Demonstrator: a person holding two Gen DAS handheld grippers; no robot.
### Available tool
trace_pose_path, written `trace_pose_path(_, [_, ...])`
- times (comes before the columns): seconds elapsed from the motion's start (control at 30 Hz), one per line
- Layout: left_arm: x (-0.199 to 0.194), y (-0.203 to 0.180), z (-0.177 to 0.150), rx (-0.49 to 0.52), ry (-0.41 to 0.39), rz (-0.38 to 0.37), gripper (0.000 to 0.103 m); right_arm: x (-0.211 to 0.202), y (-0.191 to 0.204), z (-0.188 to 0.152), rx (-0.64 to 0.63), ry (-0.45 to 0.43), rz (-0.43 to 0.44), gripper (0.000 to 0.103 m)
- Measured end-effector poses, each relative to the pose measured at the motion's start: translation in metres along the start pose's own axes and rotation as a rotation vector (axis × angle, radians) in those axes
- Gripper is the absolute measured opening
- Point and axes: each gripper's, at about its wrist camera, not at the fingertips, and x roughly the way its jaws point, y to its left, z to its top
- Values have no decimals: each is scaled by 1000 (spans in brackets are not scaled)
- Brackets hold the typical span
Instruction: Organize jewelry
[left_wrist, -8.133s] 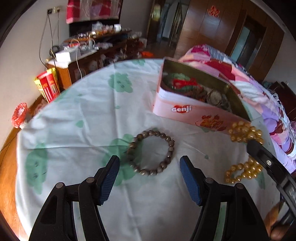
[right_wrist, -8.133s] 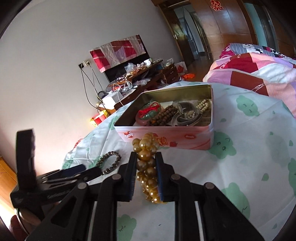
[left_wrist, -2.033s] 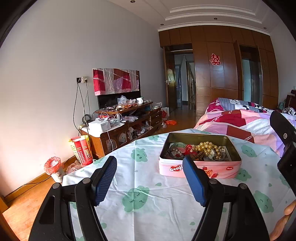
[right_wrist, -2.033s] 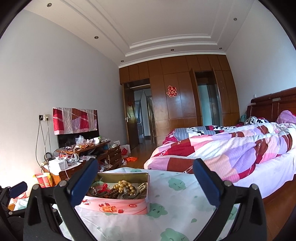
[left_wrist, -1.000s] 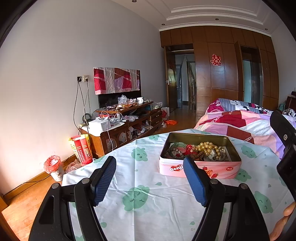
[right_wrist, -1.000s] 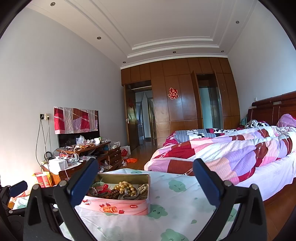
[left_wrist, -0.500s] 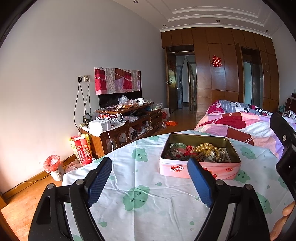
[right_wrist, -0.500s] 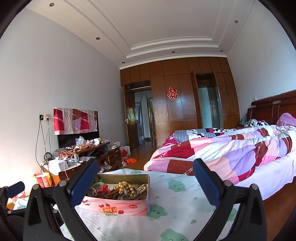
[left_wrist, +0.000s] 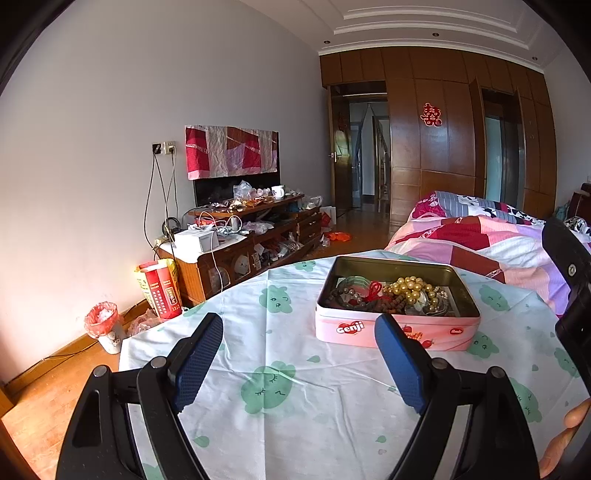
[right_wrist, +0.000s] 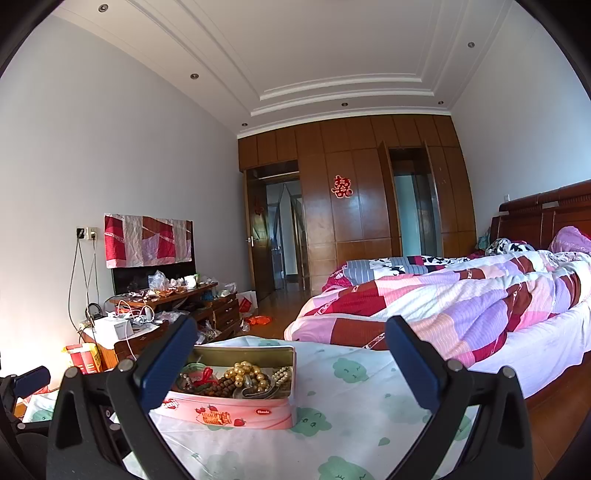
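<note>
- My left tongs (left_wrist: 298, 363) and right tongs (right_wrist: 291, 363): spread wide, holding nothing.
- Tin (left_wrist: 397, 332) of beads rests ahead on the tablecloth (left_wrist: 288, 424).
- Bed (right_wrist: 461, 295) beyond, right.

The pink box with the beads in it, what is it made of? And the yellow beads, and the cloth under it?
The pink box looks like thin printed metal: its inside walls are bare and dull gold. The yellow beads are glossy and round with bright highlights, maybe resin, glass or polished stone; I cannot tell which. The cloth looks like soft printed cotton, matte, with creases.
</note>
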Motion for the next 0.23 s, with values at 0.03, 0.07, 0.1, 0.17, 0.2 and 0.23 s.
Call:
trace_pose_path(0.03, [0,-1,0,3,0,1,84,0,0,0,0,2,0,103])
trace_pose_path(0.07, [0,-2,0,7,-1,3,85,0,-1,0,-1,3,-1,103])
trace_pose_path(0.1, [0,-4,0,14,-1,4,85,0,-1,0,-1,2,-1,103])
trace_pose_path(0.17, [0,-5,0,22,-3,2,84,0,0,0,-1,1,-1,103])
trace_pose_path(0.2, [0,-6,0,24,-3,5,84,0,0,0,0,2,-3,103])
trace_pose_path(0.23, [0,-6,0,25,-3,7,85,1,-2,0,0,6,-12,103])
